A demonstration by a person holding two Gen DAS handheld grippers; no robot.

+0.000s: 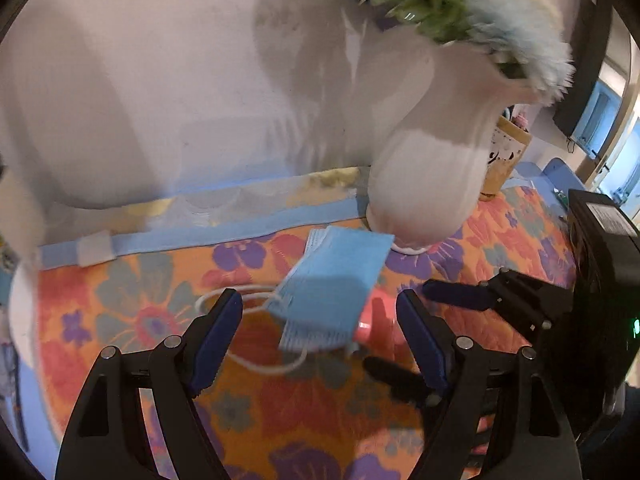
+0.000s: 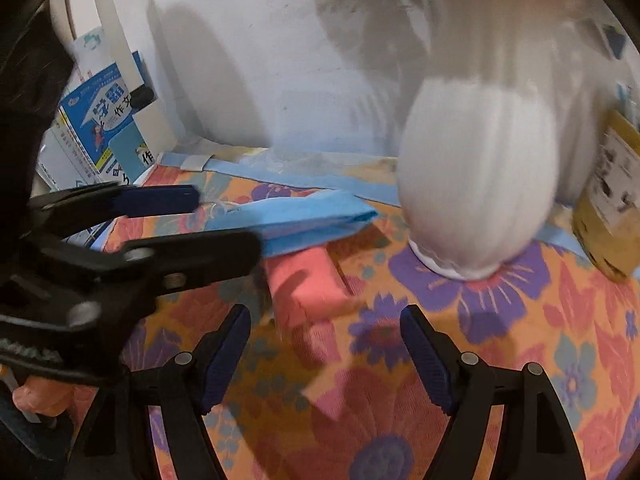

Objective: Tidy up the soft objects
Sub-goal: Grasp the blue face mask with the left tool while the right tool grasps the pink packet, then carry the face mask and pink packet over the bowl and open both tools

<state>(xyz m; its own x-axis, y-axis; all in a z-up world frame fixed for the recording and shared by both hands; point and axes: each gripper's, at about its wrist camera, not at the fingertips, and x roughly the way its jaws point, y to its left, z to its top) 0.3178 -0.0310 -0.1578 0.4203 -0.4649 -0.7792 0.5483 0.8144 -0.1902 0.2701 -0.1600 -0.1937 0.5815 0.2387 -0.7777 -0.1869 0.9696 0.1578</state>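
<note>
A stack of blue face masks (image 1: pixel 336 280) with white ear loops lies on the flowered tablecloth (image 1: pixel 132 304), partly on top of a pink soft piece (image 1: pixel 374 322). My left gripper (image 1: pixel 320 304) hovers open just in front of the masks, which show between its fingers without being pressed. My right gripper (image 1: pixel 428 332) comes in from the right, also open. In the right wrist view the masks (image 2: pixel 296 216) lie behind the pink piece (image 2: pixel 308 284). My right gripper (image 2: pixel 324 316) is open and empty short of the pink piece, and my left gripper (image 2: pixel 226 222) straddles the masks' left end.
A white ribbed vase (image 1: pixel 424 184) with green and blue flowers stands right behind the masks, and it also fills the right wrist view (image 2: pixel 476 184). A yellow-brown container (image 2: pixel 608 216) sits to its right. Books (image 2: pixel 100 128) lean at the left against the white wall.
</note>
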